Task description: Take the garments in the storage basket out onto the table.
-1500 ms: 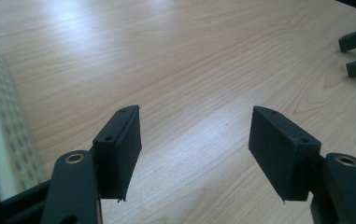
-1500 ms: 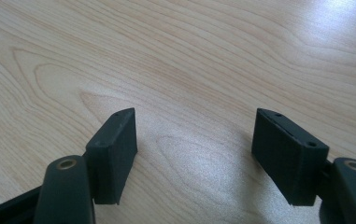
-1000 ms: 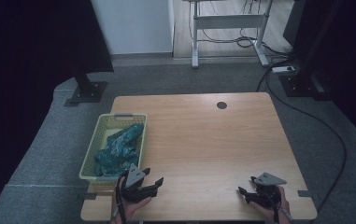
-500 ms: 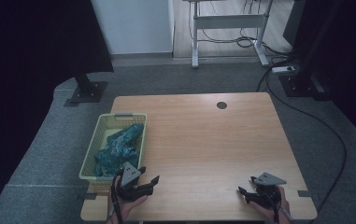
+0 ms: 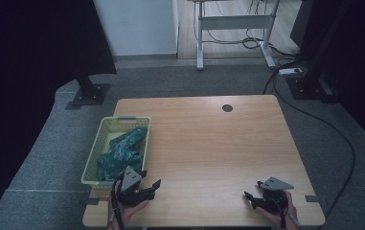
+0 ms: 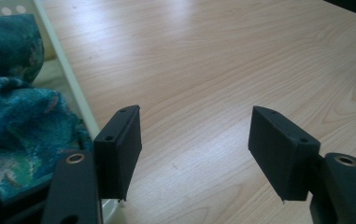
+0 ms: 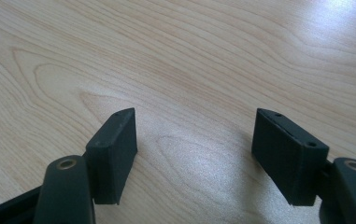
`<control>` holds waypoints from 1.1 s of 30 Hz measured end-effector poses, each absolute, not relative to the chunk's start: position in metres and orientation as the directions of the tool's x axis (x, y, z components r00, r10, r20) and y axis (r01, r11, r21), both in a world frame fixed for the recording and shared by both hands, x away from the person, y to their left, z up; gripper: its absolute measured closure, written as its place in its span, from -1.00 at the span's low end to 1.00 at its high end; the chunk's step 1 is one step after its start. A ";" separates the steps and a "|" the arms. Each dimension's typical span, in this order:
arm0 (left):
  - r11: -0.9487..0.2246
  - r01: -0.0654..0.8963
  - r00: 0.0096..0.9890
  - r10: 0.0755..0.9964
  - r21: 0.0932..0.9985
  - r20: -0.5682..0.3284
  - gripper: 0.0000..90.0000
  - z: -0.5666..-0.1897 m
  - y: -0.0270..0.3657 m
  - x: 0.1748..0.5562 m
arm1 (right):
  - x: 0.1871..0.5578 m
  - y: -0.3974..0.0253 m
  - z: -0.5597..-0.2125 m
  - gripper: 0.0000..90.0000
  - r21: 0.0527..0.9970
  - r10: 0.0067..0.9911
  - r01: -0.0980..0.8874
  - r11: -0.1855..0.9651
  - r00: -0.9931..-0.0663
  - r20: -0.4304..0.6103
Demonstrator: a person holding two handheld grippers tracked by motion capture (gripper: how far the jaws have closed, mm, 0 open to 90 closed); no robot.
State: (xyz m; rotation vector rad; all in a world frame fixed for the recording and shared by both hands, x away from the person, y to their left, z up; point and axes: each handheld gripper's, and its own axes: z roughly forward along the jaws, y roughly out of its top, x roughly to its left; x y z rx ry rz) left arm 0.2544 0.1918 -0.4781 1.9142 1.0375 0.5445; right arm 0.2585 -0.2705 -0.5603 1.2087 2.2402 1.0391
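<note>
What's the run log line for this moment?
left gripper: open, beside basket | teal cloth: in basket | right gripper: open, over bare table

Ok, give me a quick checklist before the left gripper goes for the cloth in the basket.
1. Left gripper open: ok, jaws wide apart, nothing between them.
2. Cloth reachable: ok, it lies loose in the basket, top uncovered.
3. Left gripper aimed at cloth: not ok, it points across bare table beside the basket's rim.
4. Right gripper out of the way: ok, at the table's near right corner, open.
5. Cloth snagged on basket: cannot tell.
</note>
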 end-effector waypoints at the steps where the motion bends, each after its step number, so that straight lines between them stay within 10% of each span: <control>1: -0.278 0.452 0.555 0.831 0.848 -0.024 -0.23 -0.478 0.194 0.255 | 0.259 -0.270 -0.560 -0.32 0.760 0.834 0.545 0.353 -0.551 0.009; 33: -0.235 0.480 0.488 0.872 0.845 -0.035 -0.24 -0.479 0.220 0.258 | 0.259 -0.270 -0.560 -0.32 0.760 0.834 0.545 0.353 -0.551 0.009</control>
